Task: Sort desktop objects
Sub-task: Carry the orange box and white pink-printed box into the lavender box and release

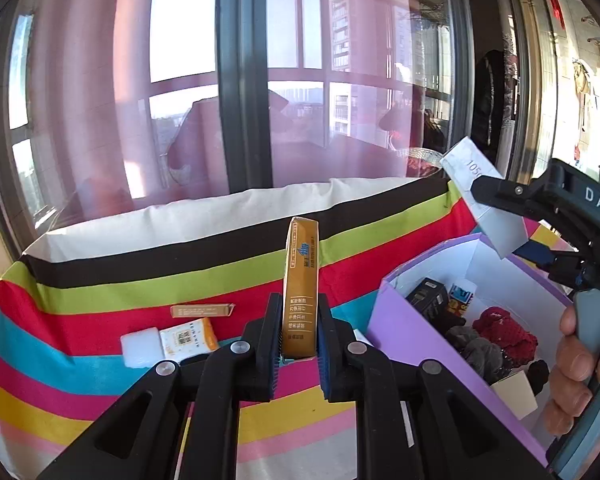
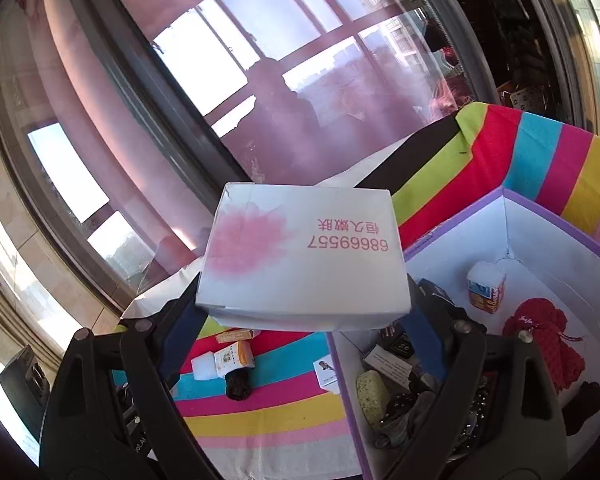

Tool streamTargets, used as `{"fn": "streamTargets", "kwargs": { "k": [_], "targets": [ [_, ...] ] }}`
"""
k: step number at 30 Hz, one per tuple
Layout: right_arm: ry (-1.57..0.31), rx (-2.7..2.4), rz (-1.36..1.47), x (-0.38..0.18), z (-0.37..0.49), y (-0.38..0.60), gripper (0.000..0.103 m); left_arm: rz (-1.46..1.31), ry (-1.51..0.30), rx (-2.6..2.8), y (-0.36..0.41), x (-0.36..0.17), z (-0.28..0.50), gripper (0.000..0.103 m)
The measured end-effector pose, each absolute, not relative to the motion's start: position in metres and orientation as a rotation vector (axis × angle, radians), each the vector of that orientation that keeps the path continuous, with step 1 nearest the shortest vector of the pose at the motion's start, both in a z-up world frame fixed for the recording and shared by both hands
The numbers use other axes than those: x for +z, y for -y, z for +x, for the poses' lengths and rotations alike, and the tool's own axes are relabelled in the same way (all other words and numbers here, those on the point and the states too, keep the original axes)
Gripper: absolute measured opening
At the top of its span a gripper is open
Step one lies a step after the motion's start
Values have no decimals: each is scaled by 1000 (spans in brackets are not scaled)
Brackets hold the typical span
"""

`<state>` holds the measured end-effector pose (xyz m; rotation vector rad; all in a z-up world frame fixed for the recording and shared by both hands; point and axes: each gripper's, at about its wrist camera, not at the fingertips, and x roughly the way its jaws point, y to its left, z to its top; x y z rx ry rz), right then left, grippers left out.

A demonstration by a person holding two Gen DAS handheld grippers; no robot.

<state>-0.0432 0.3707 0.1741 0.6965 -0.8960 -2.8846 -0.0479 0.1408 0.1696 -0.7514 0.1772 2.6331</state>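
My left gripper (image 1: 299, 354) is shut on a slim gold box (image 1: 301, 284), which stands upright above the striped cloth. My right gripper (image 2: 302, 316) is shut on a wide white box with a pink flower print (image 2: 304, 256), held flat in the air. In the left wrist view that white box (image 1: 474, 192) and the right gripper (image 1: 500, 216) hang above the purple bin (image 1: 400, 336). The bin (image 2: 556, 216) holds a red knitted item (image 2: 544, 344), a small white carton (image 2: 486, 286), dark boxes and several other small things.
On the striped cloth (image 1: 100, 320) lie a flat tan box (image 1: 202, 311), an orange-and-white packet (image 1: 188, 338) and a white block (image 1: 140, 348). A dark lump (image 2: 238, 384) and a small white card box (image 2: 327, 374) lie near the bin. A glass door stands behind the table.
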Motion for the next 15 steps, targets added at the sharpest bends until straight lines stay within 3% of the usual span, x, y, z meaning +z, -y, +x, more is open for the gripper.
{"fn": "streamTargets", "kwargs": {
  "k": [9, 15],
  "targets": [
    [1092, -2849, 708, 161, -42, -401, 90, -728, -211, 2526, -200, 175, -44, 15],
    [1322, -2859, 702, 146, -33, -439, 90, -782, -214, 2405, -242, 155, -47, 15]
  ]
}}
